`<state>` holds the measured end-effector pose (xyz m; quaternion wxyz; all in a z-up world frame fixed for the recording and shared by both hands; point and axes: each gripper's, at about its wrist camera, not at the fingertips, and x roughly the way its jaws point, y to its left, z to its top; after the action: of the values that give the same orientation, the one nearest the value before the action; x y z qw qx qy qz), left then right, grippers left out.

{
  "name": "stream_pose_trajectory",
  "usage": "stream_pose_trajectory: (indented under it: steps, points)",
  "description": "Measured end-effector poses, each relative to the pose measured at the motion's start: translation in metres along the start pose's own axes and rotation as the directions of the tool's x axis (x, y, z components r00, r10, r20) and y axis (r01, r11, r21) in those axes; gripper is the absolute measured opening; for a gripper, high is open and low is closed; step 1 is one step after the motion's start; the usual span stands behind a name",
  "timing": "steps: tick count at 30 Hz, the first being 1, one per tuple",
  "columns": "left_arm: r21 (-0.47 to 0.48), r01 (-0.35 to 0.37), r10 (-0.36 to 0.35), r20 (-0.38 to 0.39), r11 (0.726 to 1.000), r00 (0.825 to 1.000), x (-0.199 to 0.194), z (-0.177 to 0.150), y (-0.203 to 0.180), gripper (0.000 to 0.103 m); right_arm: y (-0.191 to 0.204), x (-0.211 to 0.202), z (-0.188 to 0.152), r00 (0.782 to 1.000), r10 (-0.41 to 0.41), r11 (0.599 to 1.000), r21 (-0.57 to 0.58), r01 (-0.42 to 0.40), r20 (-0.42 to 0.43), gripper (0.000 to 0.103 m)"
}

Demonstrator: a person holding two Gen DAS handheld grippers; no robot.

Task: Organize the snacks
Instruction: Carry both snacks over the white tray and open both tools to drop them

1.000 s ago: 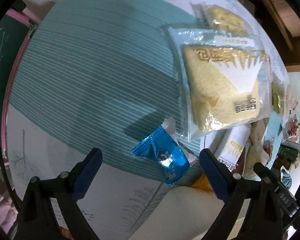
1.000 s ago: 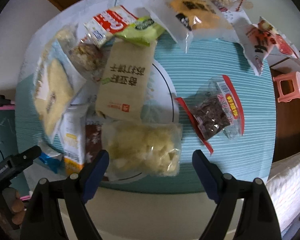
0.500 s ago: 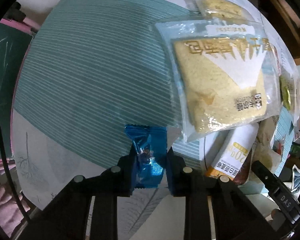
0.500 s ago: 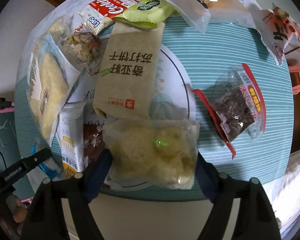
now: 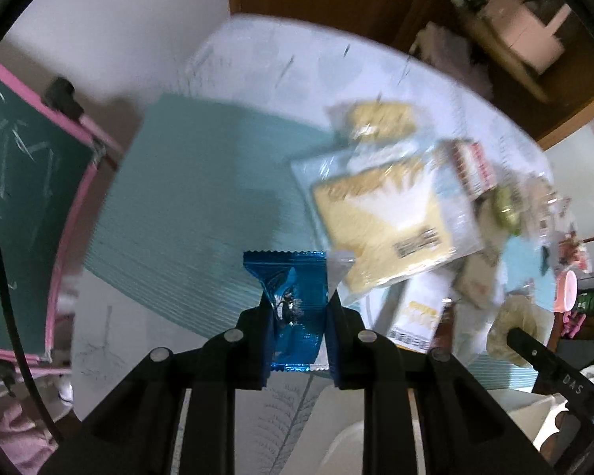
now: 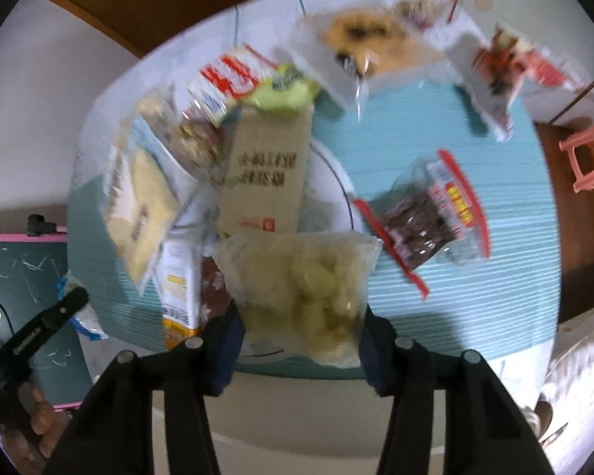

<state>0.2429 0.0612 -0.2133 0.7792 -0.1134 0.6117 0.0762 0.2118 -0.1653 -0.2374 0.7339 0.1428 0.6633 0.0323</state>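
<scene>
Both hands are loaded right now. The left gripper (image 5: 297,316) is clamped on a small blue candy wrapper (image 5: 295,301), pinched across its narrow width, so the wrapper's long axis runs straight out along the fingers, crimped end pointing away from the hand. It looks lifted clear of the teal striped mat (image 5: 186,198), hanging over the mat's near edge.

The right gripper (image 6: 299,336) has its jaws just closing in on a clear bag of pale yellow puffs (image 6: 301,289), and the bag sits between the pads, which press into its sides. The bag fans out wider past the fingertips, toward the middle of the mat (image 6: 475,297). I can't tell if it's fully off the surface yet; the view is pretty smeared.

Everything else is still in the pile on the mat: the tan cracker pack (image 6: 269,182) just beyond the puff bag, the dark snack bag with red trim (image 6: 435,217) off to its right side, and the big yellow cake pack (image 5: 384,221) on the pile's left flank, closest to the left hand.

My guess is that what matters next is where each one goes. The left side of the mat is bare, and the candy is already right over it, so that hand has the short trip. No bin that I can see, so that's a guess.
</scene>
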Motion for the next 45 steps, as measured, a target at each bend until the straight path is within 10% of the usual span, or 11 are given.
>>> stream_pose_trajectory:
  steps: [17,33,45]
  points:
    - [0.224,0.102,-0.157,0.244,0.969,0.957,-0.208,-0.078,0.02,0.02,0.021,-0.199,-0.079,0.94,0.175,0.973,-0.197,-0.12,0.294,0.05]
    - [0.357,0.054,-0.168,0.296,0.933,0.94,-0.24,-0.169,-0.009,0.02,0.007,-0.235,-0.171,0.928,0.132,0.963,-0.269,-0.035,0.35,0.05]
    - [0.372,0.052,-0.144,0.224,0.927,0.964,-0.218,-0.187,-0.023,0.02,-0.009,-0.21,-0.184,0.956,0.072,0.969,-0.246,0.0,0.284,0.05]
